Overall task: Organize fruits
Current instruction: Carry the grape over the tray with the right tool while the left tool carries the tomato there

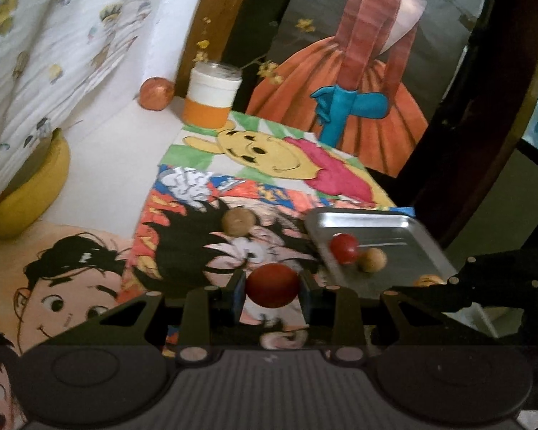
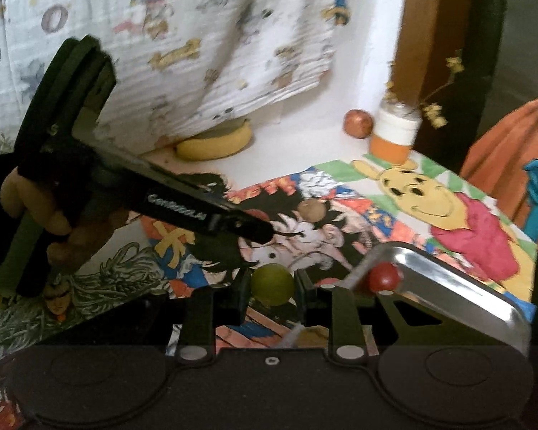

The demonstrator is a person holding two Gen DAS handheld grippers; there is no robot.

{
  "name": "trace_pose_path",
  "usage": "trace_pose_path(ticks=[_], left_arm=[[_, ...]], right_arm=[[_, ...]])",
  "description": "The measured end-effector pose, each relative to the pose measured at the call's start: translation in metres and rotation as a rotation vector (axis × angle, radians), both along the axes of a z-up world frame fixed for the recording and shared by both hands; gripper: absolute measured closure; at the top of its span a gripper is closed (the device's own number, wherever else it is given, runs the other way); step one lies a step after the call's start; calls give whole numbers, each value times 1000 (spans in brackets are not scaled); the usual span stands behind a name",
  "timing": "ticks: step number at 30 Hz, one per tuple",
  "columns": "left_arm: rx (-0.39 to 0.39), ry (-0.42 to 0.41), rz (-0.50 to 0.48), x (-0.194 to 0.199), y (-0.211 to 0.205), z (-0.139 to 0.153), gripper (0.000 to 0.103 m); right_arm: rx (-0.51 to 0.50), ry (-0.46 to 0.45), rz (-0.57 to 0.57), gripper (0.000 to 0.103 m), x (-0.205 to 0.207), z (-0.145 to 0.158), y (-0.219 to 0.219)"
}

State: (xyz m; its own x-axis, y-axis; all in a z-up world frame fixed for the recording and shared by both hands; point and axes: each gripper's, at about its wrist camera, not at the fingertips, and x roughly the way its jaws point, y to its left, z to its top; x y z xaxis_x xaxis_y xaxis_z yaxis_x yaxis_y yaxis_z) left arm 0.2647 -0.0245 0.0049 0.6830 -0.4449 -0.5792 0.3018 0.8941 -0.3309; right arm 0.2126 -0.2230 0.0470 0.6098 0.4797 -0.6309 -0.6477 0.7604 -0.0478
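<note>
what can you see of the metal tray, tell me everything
The metal tray is a shallow rectangular pan, shiny and silvery like steel, with rounded corners and a raised rolled rim. It lies flat on the cartoon drawings, near the table's right edge. In it sit a small red fruit and a tan round fruit, side by side and seemingly touching. The right wrist view shows its bright rim close by. Neither gripper touches it.

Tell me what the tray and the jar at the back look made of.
Tray: likely stainless steel or aluminium, shiny, with bright streaky reflections and a rolled rim. Jar: probably plastic or glass; opaque white band above orange, matte look; too blurred to be sure.
</note>
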Motion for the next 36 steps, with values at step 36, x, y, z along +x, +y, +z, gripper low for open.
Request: trace_pose_path(ticks=[36], left_arm=[[54, 25, -252, -66, -134, 7, 69]], right_arm=[[123, -53, -329, 75, -101, -35, -154]])
